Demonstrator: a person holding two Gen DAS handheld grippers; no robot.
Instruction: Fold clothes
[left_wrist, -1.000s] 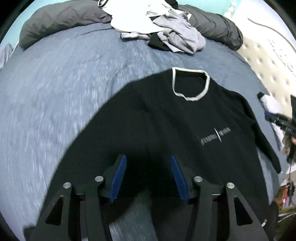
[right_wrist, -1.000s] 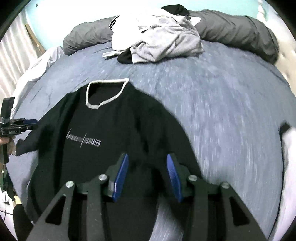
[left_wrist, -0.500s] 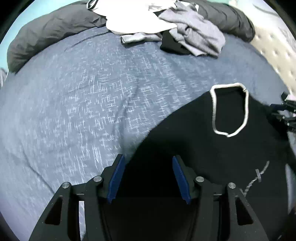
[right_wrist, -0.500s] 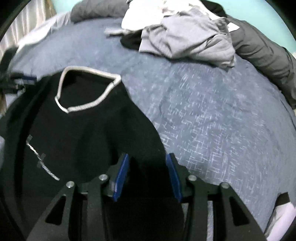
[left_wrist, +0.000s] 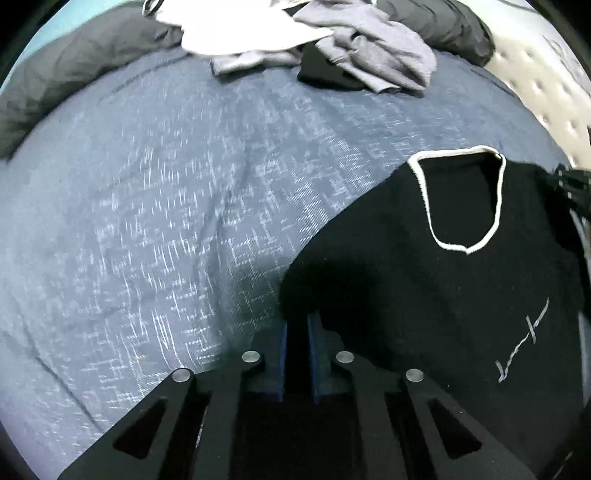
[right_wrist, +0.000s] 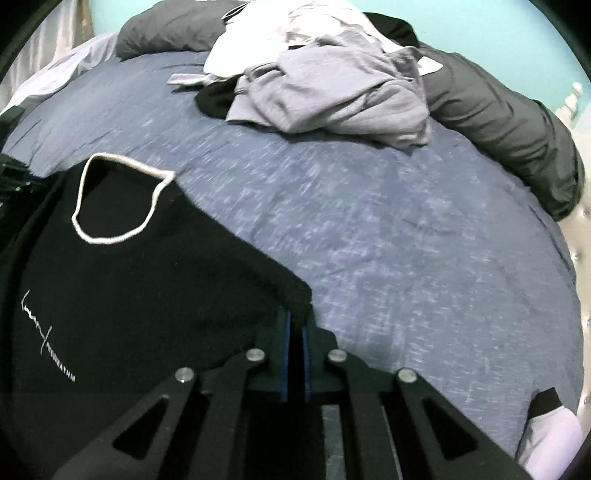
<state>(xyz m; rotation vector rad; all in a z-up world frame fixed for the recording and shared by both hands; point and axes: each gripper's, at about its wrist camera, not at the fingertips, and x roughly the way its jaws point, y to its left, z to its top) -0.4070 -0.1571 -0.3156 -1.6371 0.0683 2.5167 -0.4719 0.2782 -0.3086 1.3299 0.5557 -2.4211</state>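
A black T-shirt (left_wrist: 424, 295) with a white-trimmed collar (left_wrist: 428, 206) lies face up on the blue-grey bedspread (left_wrist: 147, 221). In the left wrist view my left gripper (left_wrist: 297, 317) sits at the shirt's left sleeve edge, its jaws closing with black fabric pinched between the blue pads. In the right wrist view the same T-shirt (right_wrist: 147, 277) fills the lower left, with white lettering on the chest. My right gripper (right_wrist: 296, 317) is at the opposite sleeve corner, its jaws closing tight on a fold of the black cloth.
A pile of grey, white and black clothes (right_wrist: 325, 96) lies at the far side of the bed. Dark grey bedding (right_wrist: 498, 118) runs along the back. A tufted headboard (left_wrist: 546, 85) stands to the right. A pale garment (right_wrist: 550, 435) lies at the lower right.
Both grippers moved from over the shirt's body outward to its two sleeve edges and sank. Their open jaws came together on the black fabric.
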